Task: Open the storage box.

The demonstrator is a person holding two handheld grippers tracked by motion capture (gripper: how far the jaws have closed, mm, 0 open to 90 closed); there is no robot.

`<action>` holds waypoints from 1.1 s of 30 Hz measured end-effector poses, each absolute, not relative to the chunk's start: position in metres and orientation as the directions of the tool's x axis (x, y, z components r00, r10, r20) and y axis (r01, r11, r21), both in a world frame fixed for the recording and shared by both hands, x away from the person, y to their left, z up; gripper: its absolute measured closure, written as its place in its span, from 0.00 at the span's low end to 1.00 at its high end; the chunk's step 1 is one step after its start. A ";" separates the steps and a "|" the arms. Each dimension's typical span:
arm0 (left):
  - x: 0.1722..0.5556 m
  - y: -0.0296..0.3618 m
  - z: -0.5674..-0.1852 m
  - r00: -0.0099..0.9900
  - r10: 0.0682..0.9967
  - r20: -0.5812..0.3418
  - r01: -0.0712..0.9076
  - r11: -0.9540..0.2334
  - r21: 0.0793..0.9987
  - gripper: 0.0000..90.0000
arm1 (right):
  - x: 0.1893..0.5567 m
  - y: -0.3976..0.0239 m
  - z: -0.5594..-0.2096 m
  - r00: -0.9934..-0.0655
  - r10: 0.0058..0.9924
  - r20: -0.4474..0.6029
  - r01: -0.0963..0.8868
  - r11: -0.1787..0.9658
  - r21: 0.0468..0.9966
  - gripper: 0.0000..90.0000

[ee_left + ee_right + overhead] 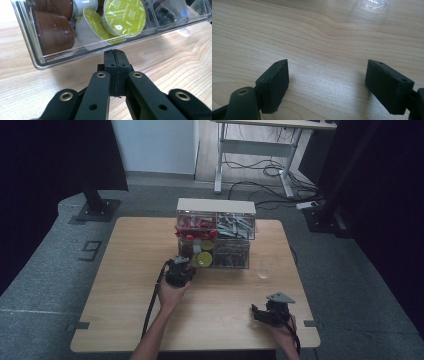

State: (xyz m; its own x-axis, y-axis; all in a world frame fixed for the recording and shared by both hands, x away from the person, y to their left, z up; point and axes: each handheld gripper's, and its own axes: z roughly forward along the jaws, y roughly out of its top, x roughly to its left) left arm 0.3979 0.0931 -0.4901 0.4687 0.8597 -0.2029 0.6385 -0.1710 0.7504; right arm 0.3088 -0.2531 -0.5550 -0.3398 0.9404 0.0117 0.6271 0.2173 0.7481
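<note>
My left gripper [115,53] squeezed tight on nothing, tips just in front of the clear drawer [82,53], the drawer's long side running across the table [125,285], green capsule [124,16] inside, my right gripper [327,82] spread wide, well apart, clear cup [372,6] ahead.

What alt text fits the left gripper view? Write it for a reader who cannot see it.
The left tongs, shut with nothing between them, point at the front wall of a clear plastic drawer on a wooden table. The drawer holds green-lidded cappuccino capsules and brown capsules.
</note>
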 end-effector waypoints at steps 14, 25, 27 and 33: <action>0.396 0.095 -0.465 0.484 0.852 -0.199 0.606 -0.163 0.779 1.00 | 0.309 -0.253 -0.555 -0.340 0.940 0.012 0.627 0.217 0.748 0.22; 0.399 0.097 -0.448 0.484 0.851 -0.203 0.591 -0.147 0.793 1.00 | 0.309 -0.253 -0.555 -0.341 0.940 0.011 0.626 0.218 0.749 0.22; 0.399 0.096 -0.445 0.483 0.852 -0.201 0.589 -0.146 0.795 1.00 | 0.309 -0.253 -0.555 -0.341 0.940 0.010 0.626 0.218 0.749 0.22; 0.400 0.096 -0.437 0.482 0.853 -0.198 0.582 -0.143 0.801 1.00 | 0.309 -0.253 -0.555 -0.340 0.940 0.012 0.627 0.217 0.748 0.22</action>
